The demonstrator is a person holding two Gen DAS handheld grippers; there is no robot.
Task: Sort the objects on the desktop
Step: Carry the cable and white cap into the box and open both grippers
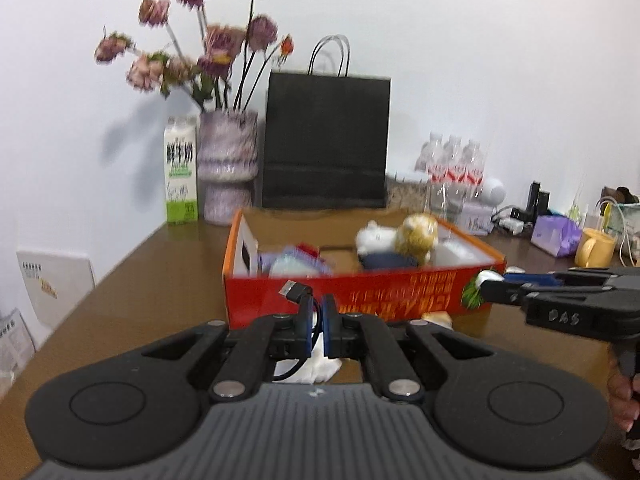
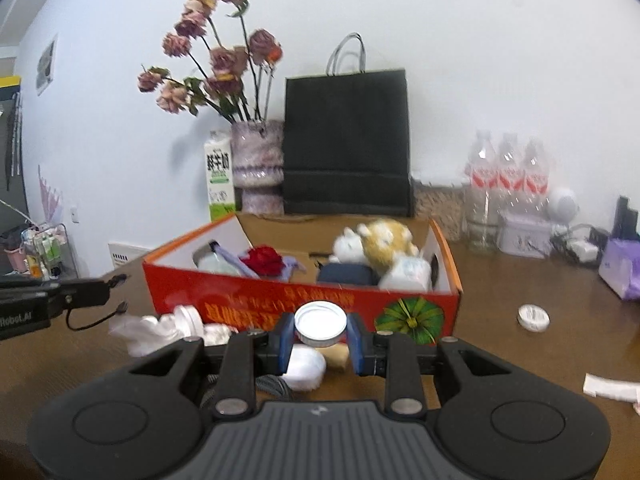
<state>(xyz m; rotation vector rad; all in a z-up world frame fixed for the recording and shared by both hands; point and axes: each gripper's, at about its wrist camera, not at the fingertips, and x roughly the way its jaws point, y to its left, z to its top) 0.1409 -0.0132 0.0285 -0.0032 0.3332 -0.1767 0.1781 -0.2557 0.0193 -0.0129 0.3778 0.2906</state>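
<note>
My left gripper [image 1: 316,322] is shut on a black USB cable [image 1: 298,292], whose plug sticks up above the blue pads while the cord hangs down below. My right gripper [image 2: 320,330] is shut on a small white round jar [image 2: 320,322], lid facing me. Both hover just in front of the red cardboard box [image 1: 360,292], which also fills the middle of the right wrist view as the red box [image 2: 300,300]. Inside it lie plush toys [image 2: 376,240], a red fabric item [image 2: 264,260] and other bits. The right gripper [image 1: 500,286] shows at the right edge of the left wrist view.
White crumpled tissue [image 2: 148,330], a white lid [image 2: 532,318] and a paper slip [image 2: 612,390] lie on the brown desk. Behind the box stand a black paper bag [image 1: 326,140], a flower vase [image 1: 228,168], a milk carton [image 1: 181,172], water bottles [image 2: 506,176] and a yellow mug [image 1: 594,248].
</note>
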